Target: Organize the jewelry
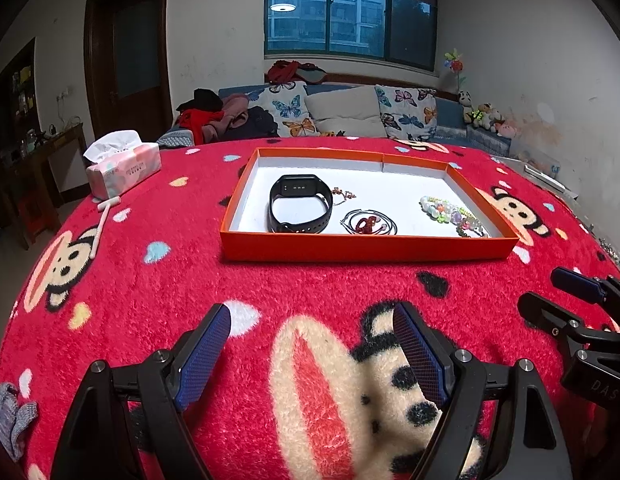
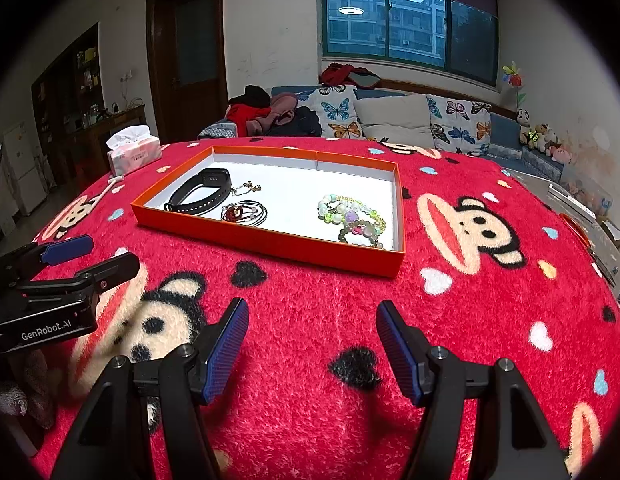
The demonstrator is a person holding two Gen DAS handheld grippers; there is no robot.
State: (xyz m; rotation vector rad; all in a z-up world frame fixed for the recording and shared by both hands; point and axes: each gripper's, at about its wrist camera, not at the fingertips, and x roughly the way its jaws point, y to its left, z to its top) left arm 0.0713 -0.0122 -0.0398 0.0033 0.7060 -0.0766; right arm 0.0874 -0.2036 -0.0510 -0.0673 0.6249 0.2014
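An orange tray (image 1: pixel 366 249) (image 2: pixel 270 240) with a white floor lies on the red cartoon blanket. In it are a black smartwatch (image 1: pixel 300 208) (image 2: pixel 200 197), a thin chain with a charm (image 1: pixel 344 195) (image 2: pixel 246 190), a wire bangle with a red charm (image 1: pixel 368 224) (image 2: pixel 243 212) and beaded bracelets (image 1: pixel 450 212) (image 2: pixel 352 218). My left gripper (image 1: pixel 312 344) is open and empty over the blanket, short of the tray. My right gripper (image 2: pixel 312 340) is open and empty too; it also shows at the right edge of the left wrist view (image 1: pixel 558 296).
A tissue pack (image 1: pixel 124 168) (image 2: pixel 134 150) and a white stick (image 1: pixel 102 216) lie left of the tray. A grey cloth (image 1: pixel 10 416) sits at the blanket's near left edge. Beyond the table is a sofa (image 1: pixel 350 112) with cushions and clothes.
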